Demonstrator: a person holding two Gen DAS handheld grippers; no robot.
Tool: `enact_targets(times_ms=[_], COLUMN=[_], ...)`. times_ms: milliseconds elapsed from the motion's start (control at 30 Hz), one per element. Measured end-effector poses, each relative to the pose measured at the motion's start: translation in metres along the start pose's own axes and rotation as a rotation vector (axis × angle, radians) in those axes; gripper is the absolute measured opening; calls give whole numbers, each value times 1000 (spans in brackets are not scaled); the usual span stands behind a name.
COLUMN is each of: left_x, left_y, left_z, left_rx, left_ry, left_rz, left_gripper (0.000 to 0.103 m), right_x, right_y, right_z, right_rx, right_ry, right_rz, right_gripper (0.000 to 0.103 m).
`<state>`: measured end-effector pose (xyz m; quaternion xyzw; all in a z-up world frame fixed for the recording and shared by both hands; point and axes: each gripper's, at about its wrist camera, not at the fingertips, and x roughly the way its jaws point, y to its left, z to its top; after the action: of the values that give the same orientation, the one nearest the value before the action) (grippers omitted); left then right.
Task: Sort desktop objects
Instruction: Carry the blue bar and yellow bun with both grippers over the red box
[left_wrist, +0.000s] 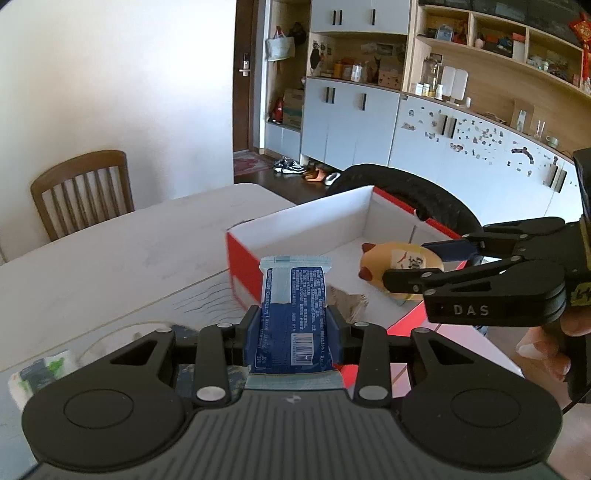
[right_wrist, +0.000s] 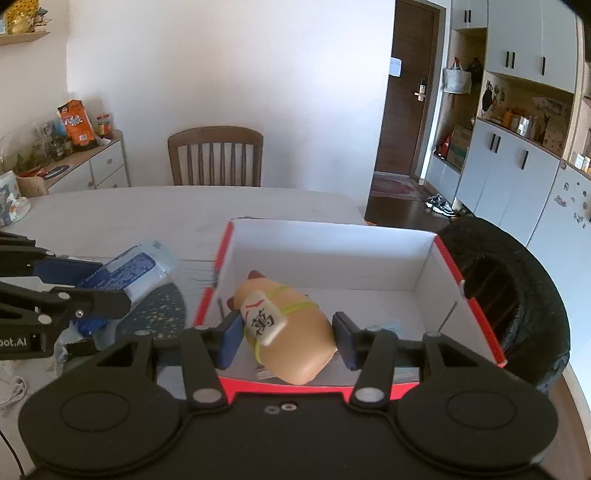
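My left gripper (left_wrist: 293, 325) is shut on a blue snack packet (left_wrist: 295, 295) and holds it above the table, just left of the red box (left_wrist: 240, 254); the packet (right_wrist: 129, 269) also shows in the right wrist view. My right gripper (right_wrist: 288, 332) is over the white inside of the red box (right_wrist: 332, 247). A tan pig-like toy (right_wrist: 291, 332) with a mahjong tile tied on by a yellow band sits between its blue pads (right_wrist: 231, 341). The pads touch the toy's sides; the toy looks held just above the box floor. The toy (left_wrist: 399, 262) and right gripper (left_wrist: 410, 266) also show from the left.
A white table (right_wrist: 147, 210) carries the box. A wooden chair (right_wrist: 216, 155) stands behind it, a black chair back (right_wrist: 517, 295) right of the box. A dark speckled mat (right_wrist: 159, 310) and a tissue pack (left_wrist: 40, 373) lie at the left. Cabinets line the right wall.
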<state>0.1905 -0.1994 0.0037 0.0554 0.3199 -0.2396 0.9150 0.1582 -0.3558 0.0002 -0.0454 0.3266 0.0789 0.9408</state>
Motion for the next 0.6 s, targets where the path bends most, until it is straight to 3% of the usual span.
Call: enact_targets(times_ms=[267, 600], left_x=[30, 75], left_y=[-26, -49], left_z=[15, 35], left_rx=[21, 75], left_ry=[38, 140], left_rz=[-31, -64], left_gripper=[35, 35], right_x=[14, 43], right_y=[-40, -84], right_z=[2, 12], right_rx=[31, 70], right_ry=[34, 96], right_rz=[-9, 7], right_gripper=[51, 51])
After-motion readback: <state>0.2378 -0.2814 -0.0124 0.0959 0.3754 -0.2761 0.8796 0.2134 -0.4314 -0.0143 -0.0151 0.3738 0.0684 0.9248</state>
